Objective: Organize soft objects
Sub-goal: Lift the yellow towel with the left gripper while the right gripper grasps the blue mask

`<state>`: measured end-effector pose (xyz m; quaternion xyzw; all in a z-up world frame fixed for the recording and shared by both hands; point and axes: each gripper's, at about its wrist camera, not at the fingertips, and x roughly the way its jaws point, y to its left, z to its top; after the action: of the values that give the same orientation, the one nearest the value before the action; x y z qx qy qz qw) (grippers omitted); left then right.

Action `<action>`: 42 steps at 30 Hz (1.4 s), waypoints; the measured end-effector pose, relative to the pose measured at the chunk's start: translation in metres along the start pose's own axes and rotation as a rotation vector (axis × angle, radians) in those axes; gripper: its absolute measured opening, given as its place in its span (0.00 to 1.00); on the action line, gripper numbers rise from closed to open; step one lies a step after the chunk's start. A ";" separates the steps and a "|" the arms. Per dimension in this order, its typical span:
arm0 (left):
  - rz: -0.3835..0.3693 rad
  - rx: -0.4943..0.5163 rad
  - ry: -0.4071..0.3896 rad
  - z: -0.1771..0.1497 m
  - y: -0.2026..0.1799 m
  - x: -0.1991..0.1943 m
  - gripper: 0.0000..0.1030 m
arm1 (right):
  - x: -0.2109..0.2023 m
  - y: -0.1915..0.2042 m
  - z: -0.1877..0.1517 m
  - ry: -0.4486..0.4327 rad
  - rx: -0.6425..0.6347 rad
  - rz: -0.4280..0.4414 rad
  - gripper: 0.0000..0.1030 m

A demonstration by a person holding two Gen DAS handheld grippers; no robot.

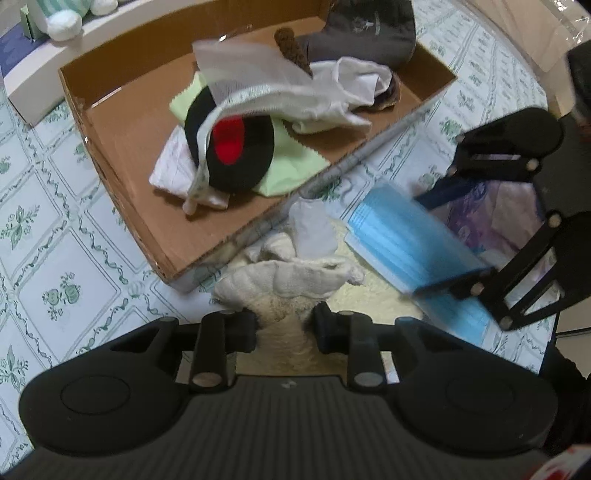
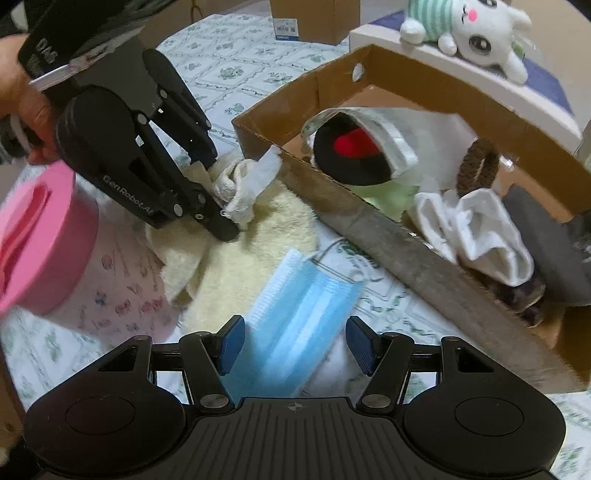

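Observation:
A cardboard box (image 1: 122, 184) (image 2: 373, 221) holds soft items: a black and red cap (image 1: 231, 147) (image 2: 351, 158), a white mesh bag (image 1: 255, 77), a green cloth (image 1: 291, 166) and white socks (image 2: 480, 236). My left gripper (image 1: 284, 325) (image 2: 221, 192) is part closed around a bunched white cloth (image 1: 284, 277) (image 2: 240, 184) lying on a cream fleece (image 2: 236, 258). My right gripper (image 2: 293, 343) (image 1: 450, 236) is open with a blue face mask (image 2: 295, 314) (image 1: 402, 236) between its fingers, down on the table.
A pink-lidded tub (image 2: 40, 229) stands at the left of the right wrist view. A white plush bunny (image 2: 476, 33) lies on a white box behind the cardboard box. The tablecloth (image 1: 55, 229) has a green floral pattern.

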<state>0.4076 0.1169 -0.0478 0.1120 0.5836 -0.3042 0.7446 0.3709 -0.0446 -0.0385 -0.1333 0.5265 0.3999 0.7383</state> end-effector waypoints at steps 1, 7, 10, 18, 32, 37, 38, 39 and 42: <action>-0.004 0.002 -0.009 0.000 0.000 -0.003 0.24 | 0.001 0.000 0.001 0.001 0.019 0.011 0.60; -0.001 0.027 -0.040 0.000 -0.003 -0.019 0.24 | 0.011 0.002 0.003 0.035 0.028 -0.014 0.60; 0.001 0.028 -0.054 -0.002 -0.001 -0.027 0.24 | 0.013 0.003 0.003 0.039 0.032 -0.021 0.60; 0.010 0.026 -0.085 -0.008 0.005 -0.043 0.24 | 0.014 0.011 0.002 0.028 0.020 -0.064 0.11; 0.071 0.011 -0.183 -0.016 -0.001 -0.092 0.24 | -0.044 0.033 -0.013 -0.138 0.068 -0.007 0.01; 0.125 -0.023 -0.215 -0.028 0.003 -0.119 0.24 | -0.069 0.037 -0.022 -0.195 0.101 -0.004 0.01; 0.134 -0.031 -0.220 -0.032 0.004 -0.124 0.24 | -0.072 0.036 -0.023 -0.208 0.111 0.001 0.01; 0.146 -0.040 -0.226 -0.035 0.005 -0.130 0.24 | -0.073 0.035 -0.022 -0.218 0.119 0.005 0.01; 0.184 -0.063 -0.238 -0.046 0.008 -0.145 0.24 | -0.082 0.038 -0.023 -0.244 0.137 0.015 0.01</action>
<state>0.3562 0.1942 0.0734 0.1046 0.4876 -0.2271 0.8365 0.3172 -0.0711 0.0337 -0.0290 0.4597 0.3815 0.8014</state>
